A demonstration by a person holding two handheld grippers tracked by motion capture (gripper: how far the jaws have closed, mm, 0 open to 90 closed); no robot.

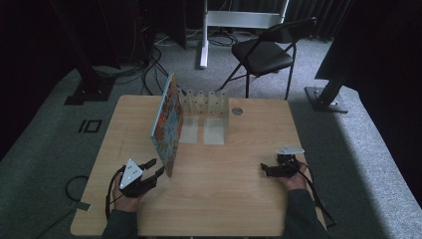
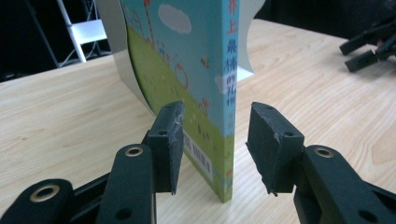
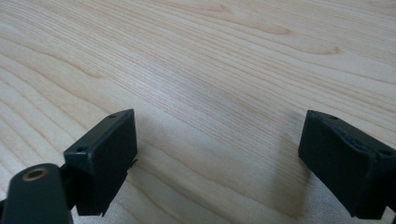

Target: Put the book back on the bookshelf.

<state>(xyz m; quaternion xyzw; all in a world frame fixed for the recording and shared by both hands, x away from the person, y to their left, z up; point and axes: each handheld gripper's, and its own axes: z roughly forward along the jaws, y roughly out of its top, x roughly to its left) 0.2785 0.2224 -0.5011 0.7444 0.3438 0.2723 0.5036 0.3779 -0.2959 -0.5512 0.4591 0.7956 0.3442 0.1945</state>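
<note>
A colourful picture book (image 1: 166, 122) stands upright on its edge on the wooden table (image 1: 224, 199), its far end at a white slotted rack (image 1: 206, 107). My left gripper (image 1: 156, 167) is open at the book's near lower corner. In the left gripper view the book's blue spine and green cover (image 2: 187, 70) stand between the two jaws of the left gripper (image 2: 218, 140); the left pad (image 2: 170, 140) sits close against the cover, while the right one is apart from the spine. My right gripper (image 1: 263, 169) rests open low over bare wood (image 3: 219, 158), holding nothing.
The rack's white base plates (image 1: 215, 132) lie right of the book. A small round disc (image 1: 237, 111) sits near the table's far edge. Beyond the table stand a black folding chair (image 1: 263, 52) and a white stand post (image 1: 204, 35). The right gripper (image 2: 369, 44) appears far off.
</note>
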